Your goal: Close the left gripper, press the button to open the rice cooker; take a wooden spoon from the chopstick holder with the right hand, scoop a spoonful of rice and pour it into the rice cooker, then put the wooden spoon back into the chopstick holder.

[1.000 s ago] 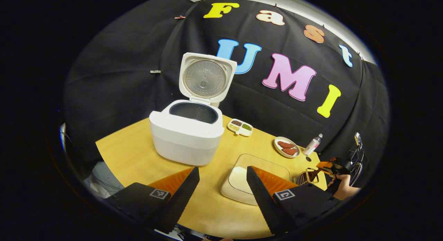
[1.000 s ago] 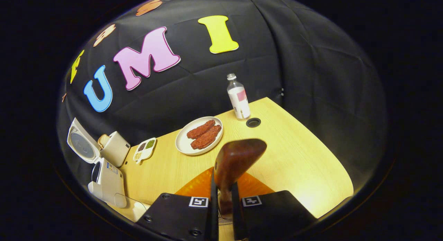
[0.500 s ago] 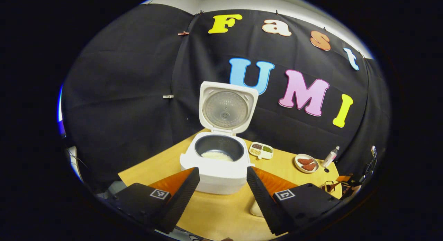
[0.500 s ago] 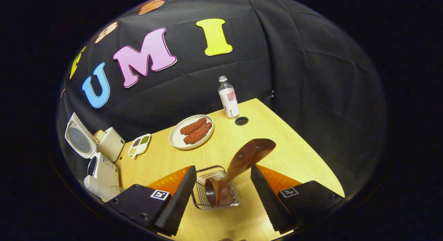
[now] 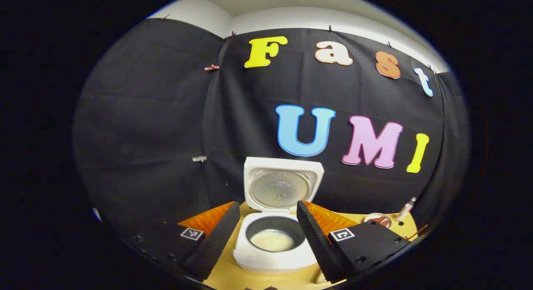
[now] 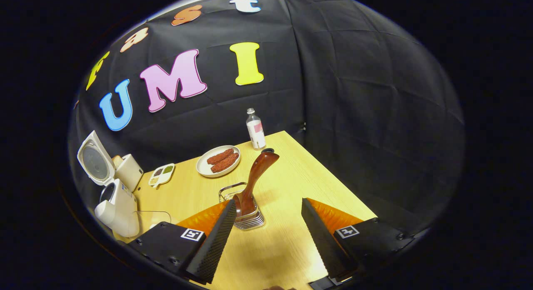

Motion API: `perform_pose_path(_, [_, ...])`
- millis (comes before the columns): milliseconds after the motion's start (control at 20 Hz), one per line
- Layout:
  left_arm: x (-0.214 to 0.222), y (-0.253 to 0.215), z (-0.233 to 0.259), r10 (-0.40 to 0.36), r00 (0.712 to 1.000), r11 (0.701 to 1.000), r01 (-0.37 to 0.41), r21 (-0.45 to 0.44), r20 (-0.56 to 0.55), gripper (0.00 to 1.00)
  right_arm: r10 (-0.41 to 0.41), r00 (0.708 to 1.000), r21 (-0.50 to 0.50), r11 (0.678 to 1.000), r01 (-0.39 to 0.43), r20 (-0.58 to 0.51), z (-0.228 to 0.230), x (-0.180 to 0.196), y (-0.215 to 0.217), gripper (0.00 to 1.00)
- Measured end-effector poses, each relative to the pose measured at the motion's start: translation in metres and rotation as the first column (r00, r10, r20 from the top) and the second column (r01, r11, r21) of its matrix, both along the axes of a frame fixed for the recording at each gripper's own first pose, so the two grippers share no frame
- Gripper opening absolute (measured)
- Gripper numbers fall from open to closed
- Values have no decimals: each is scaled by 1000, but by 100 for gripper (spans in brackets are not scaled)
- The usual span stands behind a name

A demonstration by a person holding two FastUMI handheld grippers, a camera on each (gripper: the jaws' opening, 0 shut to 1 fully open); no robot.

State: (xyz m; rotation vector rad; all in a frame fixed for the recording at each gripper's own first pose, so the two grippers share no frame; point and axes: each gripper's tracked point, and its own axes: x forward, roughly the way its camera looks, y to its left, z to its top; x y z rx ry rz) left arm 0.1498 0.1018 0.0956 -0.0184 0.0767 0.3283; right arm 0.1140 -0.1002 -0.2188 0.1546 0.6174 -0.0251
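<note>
We see the rice cooker (image 5: pixel 275 240) open with rice inside, and the wooden spoon (image 6: pixel 255 179) back in the chopstick holder (image 6: pixel 246 217) mid-worktop. Left claw (image 5: pixel 268 236) and right claw (image 6: pixel 266 236) both gape, empty. We judge the task essentially finished.

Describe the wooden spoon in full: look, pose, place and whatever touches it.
In the right gripper view the wooden spoon is dark reddish-brown with a glossy finish. It stands in the wire chopstick holder on the yellow table, its lower end down among the wires and its broad rounded upper end leaning up and to the right, toward the bottle. Only the holder touches it. The right tongs are open and apart from it, nearer the camera.
</note>
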Motion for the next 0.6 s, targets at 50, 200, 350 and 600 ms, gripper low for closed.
perform_pose_path(50, [10,6,12,2,1000,1000,-2,18,14,94,-3,1000,-6,1000,3,8,5,-6,0,99])
perform_pose_path(200, [42,17,49,-20,997,999,18,37,76,94,26,1000,27,999,-27,10,19,-32,19,99])
perform_pose_path(350, [77,37,80,-15,994,996,6,85,110,94,77,996,-28,997,-76,42,32,-49,31,99])
perform_pose_path(600, [150,40,100,-90,991,995,86,43,100,94,189,981,-95,978,-184,49,45,-76,61,99])
